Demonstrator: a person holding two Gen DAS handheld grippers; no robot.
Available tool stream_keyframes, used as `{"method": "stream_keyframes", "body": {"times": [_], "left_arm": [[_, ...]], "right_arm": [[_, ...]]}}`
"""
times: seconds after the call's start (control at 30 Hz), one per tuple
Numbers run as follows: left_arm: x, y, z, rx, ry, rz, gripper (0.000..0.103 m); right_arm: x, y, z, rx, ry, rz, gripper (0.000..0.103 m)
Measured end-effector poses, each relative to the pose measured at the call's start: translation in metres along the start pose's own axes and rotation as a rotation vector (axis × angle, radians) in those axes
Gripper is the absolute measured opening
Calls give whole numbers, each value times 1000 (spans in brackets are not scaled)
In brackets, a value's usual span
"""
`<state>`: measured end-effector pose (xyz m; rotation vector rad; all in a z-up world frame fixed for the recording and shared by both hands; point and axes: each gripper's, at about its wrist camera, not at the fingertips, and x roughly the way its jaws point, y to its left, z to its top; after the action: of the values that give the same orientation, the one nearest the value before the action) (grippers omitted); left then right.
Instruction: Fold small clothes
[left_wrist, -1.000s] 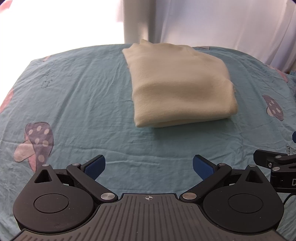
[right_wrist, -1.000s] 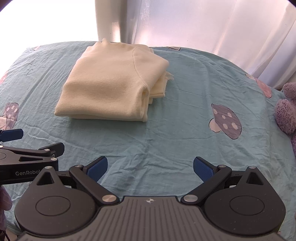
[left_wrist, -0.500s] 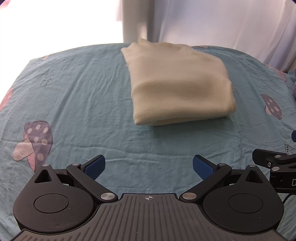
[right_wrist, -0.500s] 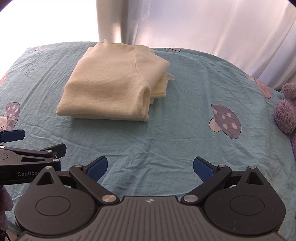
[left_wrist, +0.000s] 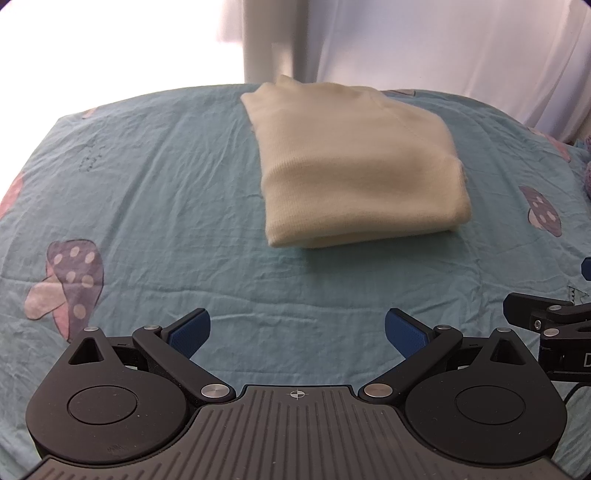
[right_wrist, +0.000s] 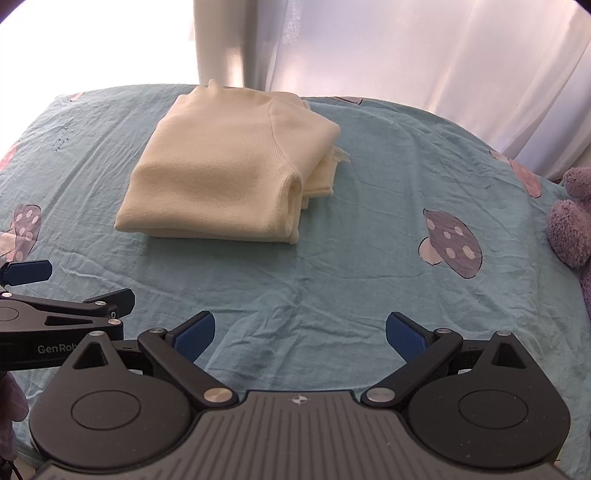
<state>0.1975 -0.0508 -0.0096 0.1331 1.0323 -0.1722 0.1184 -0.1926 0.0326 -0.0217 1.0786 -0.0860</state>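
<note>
Cream folded garment (left_wrist: 354, 173) at upper centre; teal bedsheet (left_wrist: 155, 177) printed with purple, white-spotted mushrooms (right_wrist: 450, 240); black claws with blue pads (right_wrist: 195, 334); white curtains (right_wrist: 424, 51).

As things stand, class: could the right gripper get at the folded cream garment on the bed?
Probably yes. The right gripper is open, and only bare blue sheet lies between it and the cream garment.

Strong daylight pours through the white curtain (right_wrist: 424, 55) at the top of both views and burns the upper left of each frame to pure white — no detail survives there. The folded cream garment (left_wrist: 354, 166) looks slightly soft in the left wrist view and casts a faint shadow toward the frame's bottom. Fisheye distortion bows the bed sheet (right_wrist: 369, 258) at the edges — the corners go dark.
</note>
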Motion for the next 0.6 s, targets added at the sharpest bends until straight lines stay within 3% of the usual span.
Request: {"method": "stream_keyframes", "body": {"times": [0.6], "left_arm": [[2,0,0,6,7,-10,103]], "right_arm": [[0,0,2,-6,-1,-1,99]]}}
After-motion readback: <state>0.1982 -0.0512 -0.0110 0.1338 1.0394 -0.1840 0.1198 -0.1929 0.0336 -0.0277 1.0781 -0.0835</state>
